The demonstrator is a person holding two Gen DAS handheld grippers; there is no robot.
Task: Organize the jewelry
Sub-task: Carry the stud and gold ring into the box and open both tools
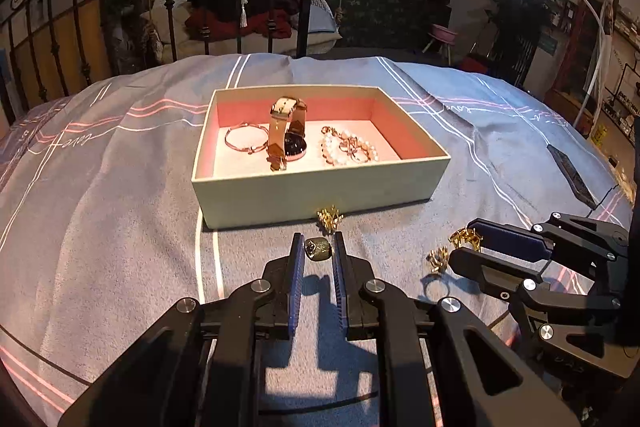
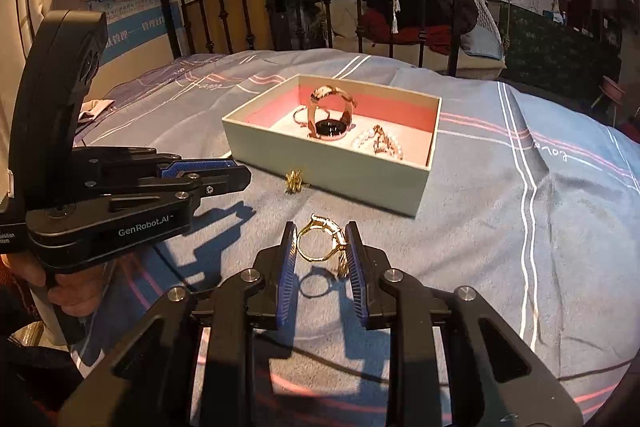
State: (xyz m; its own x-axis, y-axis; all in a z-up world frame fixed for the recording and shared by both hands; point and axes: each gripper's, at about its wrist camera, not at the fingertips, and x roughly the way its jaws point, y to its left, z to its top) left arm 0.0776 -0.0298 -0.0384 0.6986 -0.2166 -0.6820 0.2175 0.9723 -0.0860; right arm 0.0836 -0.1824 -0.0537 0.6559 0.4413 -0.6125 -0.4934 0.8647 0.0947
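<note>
— Gold and blackened metal first. Left wrist view: what is listed?

— Item one, my left gripper (image 1: 317, 247), pads clamped on a small dark, dull-gold ring (image 1: 318, 249) at the fingertips, above the grey-blue bedspread (image 1: 120, 207). Item two, a small gold piece (image 1: 329, 218) lying on the cloth just beside the near wall of the box (image 1: 312, 193). Item three, the box itself: pale outside, pink lining, open top. Inside it, from left to right, a rose-gold bangle (image 1: 246, 141), a watch (image 1: 289, 133) with a beige strap arched upright over its dark dial, and a pearl bracelet (image 1: 349, 149). Item four, at the right edge, my right gripper (image 1: 464, 247) with gold showing at its tips; a further gold piece (image 1: 437, 259) shows just beside it, and I cannot tell whether that one rests on the cloth.

— And the right wrist view?

— My right gripper (image 2: 321, 242) is closed on a gold ring (image 2: 322, 241), band pinched between the blue pads, its shadow on the bedspread (image 2: 500, 227) beneath. The box (image 2: 332, 163) sits beyond, the watch (image 2: 330, 121) and pearl bracelet (image 2: 380, 143) inside. The small gold piece (image 2: 295, 181) lies against the box's near wall. My left gripper (image 2: 240, 175) enters from the left, my hand (image 2: 60, 287) around its handle; its fingertips look together, contents not visible here.
</note>
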